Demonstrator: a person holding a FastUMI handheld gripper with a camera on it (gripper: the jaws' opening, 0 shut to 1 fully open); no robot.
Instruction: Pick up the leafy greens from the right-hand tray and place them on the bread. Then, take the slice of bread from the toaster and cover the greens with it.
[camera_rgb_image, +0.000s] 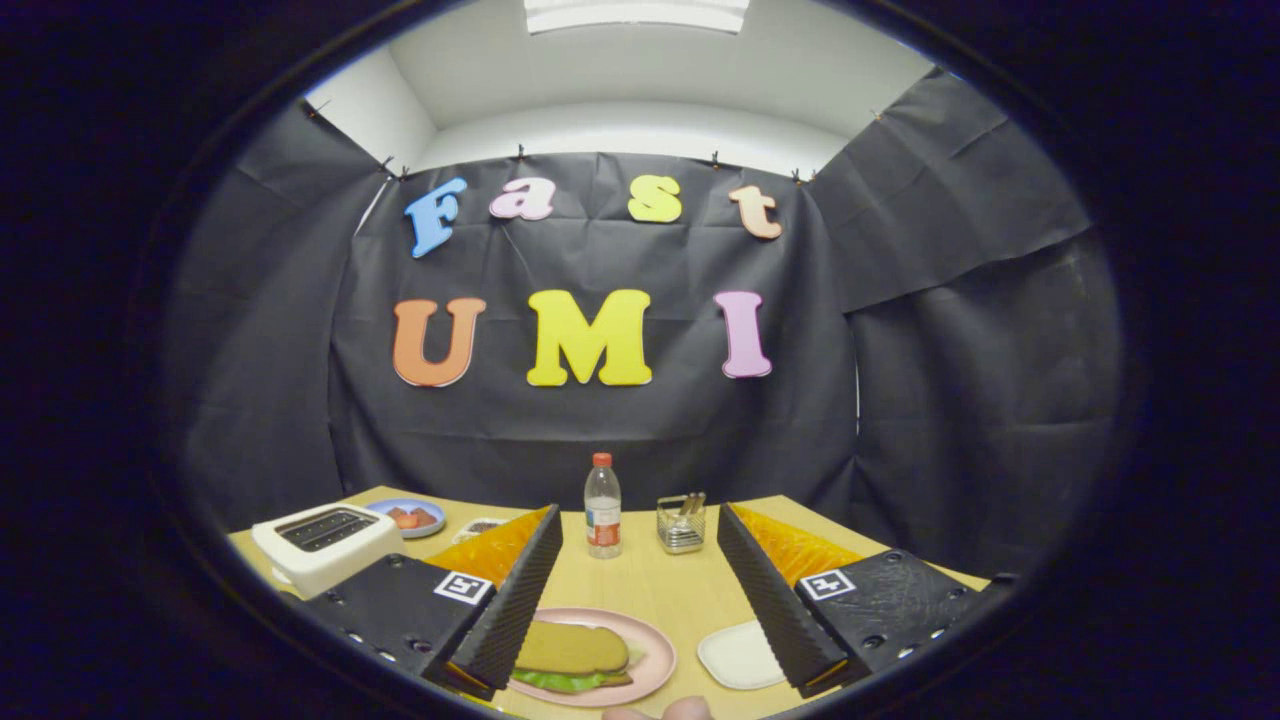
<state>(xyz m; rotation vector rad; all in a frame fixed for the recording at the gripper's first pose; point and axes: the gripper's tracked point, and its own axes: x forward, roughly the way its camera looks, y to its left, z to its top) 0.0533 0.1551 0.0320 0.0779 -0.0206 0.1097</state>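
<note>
Closest in, low between the fingers: a pink plate (655, 650) carrying the slice of bread (572, 647), laid flat over the leafy greens (560, 681), with a green frill poking out along the near edge. Hard to tell whether a lower slice sits beneath, hidden by the left finger. Just beside the plate, by the right finger, a white tray (740, 655) with nothing green on it. A person's fingertip (690, 708) peeks in at the very bottom.

Judging by that: covering done, or all but done. So for doing this step well:

- Lift straight up and back, clear of the plate, so as not to nudge the top slice off the greens.
- Check that the slice sits square; if skewed, tap one edge lightly rather than pinch again.
- Keep wide of the toaster (325, 540) to the left, slots dark and no slice standing out of them.
- Mind the bottle (603, 505) and wire basket (681, 525) beyond the fingertips on the table (650, 585); a blue plate (415, 517) lies past the toaster.

Gripper (637, 520): fingers spread wide apart, clasping nothing, touching nothing visible, raised above the plate and straddling it.
</note>
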